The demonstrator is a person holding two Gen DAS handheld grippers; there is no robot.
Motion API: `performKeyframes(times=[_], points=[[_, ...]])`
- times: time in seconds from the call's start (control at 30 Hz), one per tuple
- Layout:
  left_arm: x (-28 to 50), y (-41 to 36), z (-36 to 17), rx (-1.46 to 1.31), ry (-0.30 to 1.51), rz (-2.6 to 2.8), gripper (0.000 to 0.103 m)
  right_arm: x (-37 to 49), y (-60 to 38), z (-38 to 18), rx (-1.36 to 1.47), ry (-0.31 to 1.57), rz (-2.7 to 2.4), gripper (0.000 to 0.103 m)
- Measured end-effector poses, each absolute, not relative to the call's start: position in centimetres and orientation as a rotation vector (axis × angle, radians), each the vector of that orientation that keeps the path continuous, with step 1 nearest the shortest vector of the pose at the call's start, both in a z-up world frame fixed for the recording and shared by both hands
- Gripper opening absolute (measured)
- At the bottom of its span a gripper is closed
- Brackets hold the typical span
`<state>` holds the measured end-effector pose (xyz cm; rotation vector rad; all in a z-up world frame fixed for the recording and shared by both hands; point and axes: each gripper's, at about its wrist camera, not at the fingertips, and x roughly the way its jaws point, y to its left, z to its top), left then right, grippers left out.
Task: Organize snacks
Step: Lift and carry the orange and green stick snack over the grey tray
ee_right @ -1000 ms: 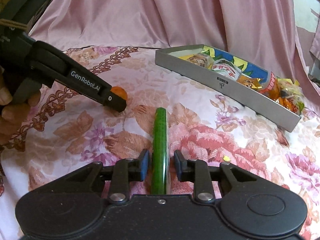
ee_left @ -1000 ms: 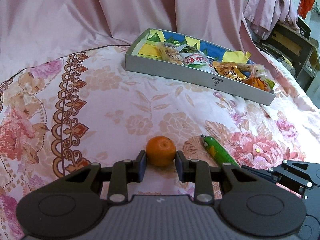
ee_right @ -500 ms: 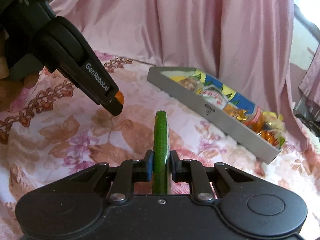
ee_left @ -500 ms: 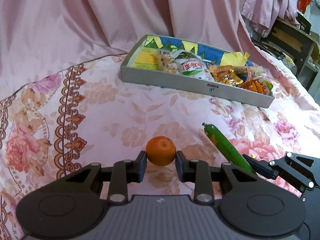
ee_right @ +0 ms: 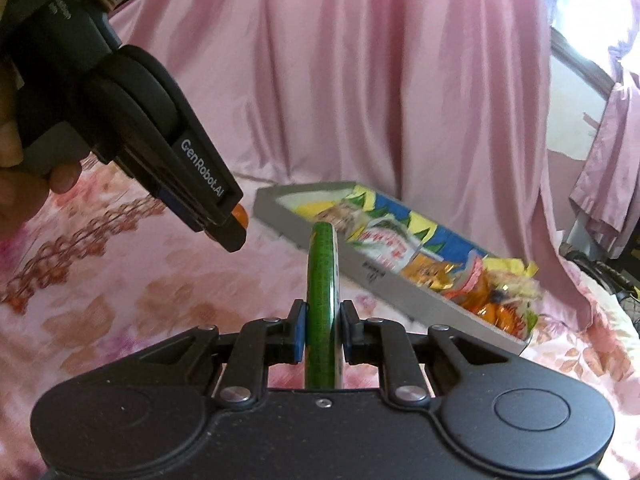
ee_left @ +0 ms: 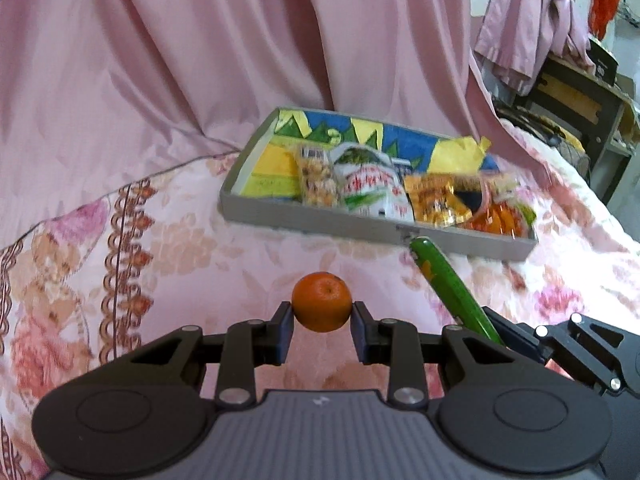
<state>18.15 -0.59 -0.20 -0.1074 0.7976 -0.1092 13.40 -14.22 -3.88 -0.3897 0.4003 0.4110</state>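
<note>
Left gripper (ee_left: pixel 322 314): fingers clamped on the small round orange mandarin (ee_left: pixel 321 301). Fruit sits right at the fingertips, one blue pad on each side at its widest part, most of it sticking out ahead of the tips. It hangs clear of the pink floral bedspread (ee_left: pixel 168 248).

Right gripper (ee_right: pixel 322 322): fingers closed on the long green plastic-wrapped snack stick (ee_right: pixel 321 292). Stick runs lengthwise between the pads, along the pointing direction; pads pinch it at the near part, the far part pokes well past the fingertips, its tip overlapping the near wall of the tray in this view. The near end runs back between the fingers towards the gripper body.

From the left wrist view the green stick comes in from the lower right, angled up-left, tip just below the front wall of the shallow grey rectangular cardboard tray (ee_left: pixel 320 222).

Tray lies on the bedspread ahead of both grippers, in front of the hanging pink curtain (ee_left: pixel 240 52). Inside: several snack packets (ee_left: pixel 368 186) crowded in the middle and right part, the left end showing the printed lining.

A person's hand (ee_right: pixel 24 184) holds the left gripper's handle, seen top left in the right wrist view.
</note>
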Motion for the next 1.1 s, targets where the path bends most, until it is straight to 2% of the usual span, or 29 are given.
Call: performKeyframes(times=[0.5,0.8,1.1], points=[[29.1,-2.9,3.6,-0.056,0.731,-0.058,0.034,24.2,-17.1,-1.4,-0.239,0.244,0.372,0.019],[35.0,-2.7,2.0,-0.136,0.769,0.013,0.034,30.8,-18.9,-2.6,-0.122,0.286,0.355,0.019],[36.4,-3.8,0.1,-0.158,0.823,-0.003,0.034,32.7,-18.6,-3.3,-0.129,0.375,0.364,0.019]])
